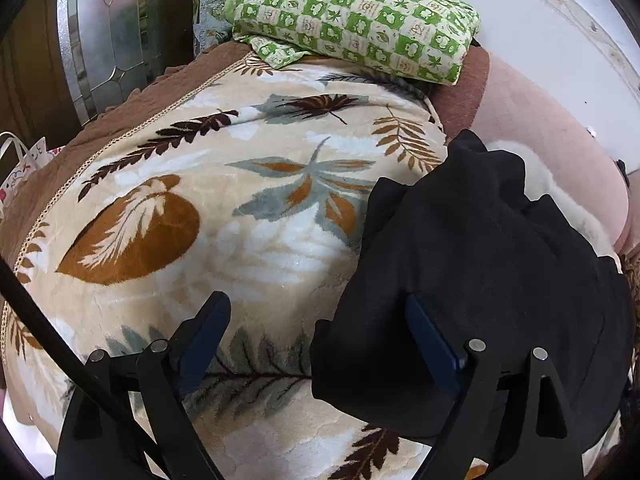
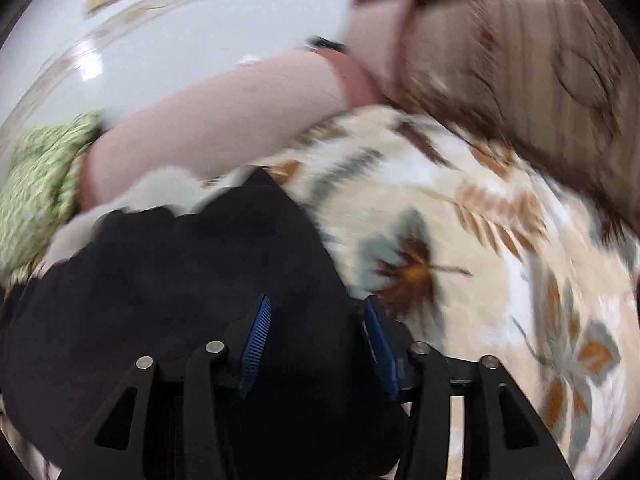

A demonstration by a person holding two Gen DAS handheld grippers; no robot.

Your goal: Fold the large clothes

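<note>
A black garment is seen bunched on a leaf-print blanket, lying toward the right side of the left wrist view. White fluffy fabric is seen just behind the garment, touching its far edge; whether it is a lining or a separate piece cannot be told.

The left gripper is held wide open above the blanket. Its left finger is over bare blanket; its right finger is pressed against the near edge of the black fabric, and part of the cloth is draped over its outer side. Nothing is clamped between the jaws.

In the right wrist view the picture is motion-blurred. The right gripper is seen with its blue pads parted, and black garment fills the gap between them and spreads to the left. The pads are not closed on the cloth; contact of the pads with it cannot be told through the blur.

A green checked cushion is placed at the far end of the blanket, well apart from the garment. A pink surface is seen beyond the blanket edge. A brown cover borders the blanket on the left.
</note>
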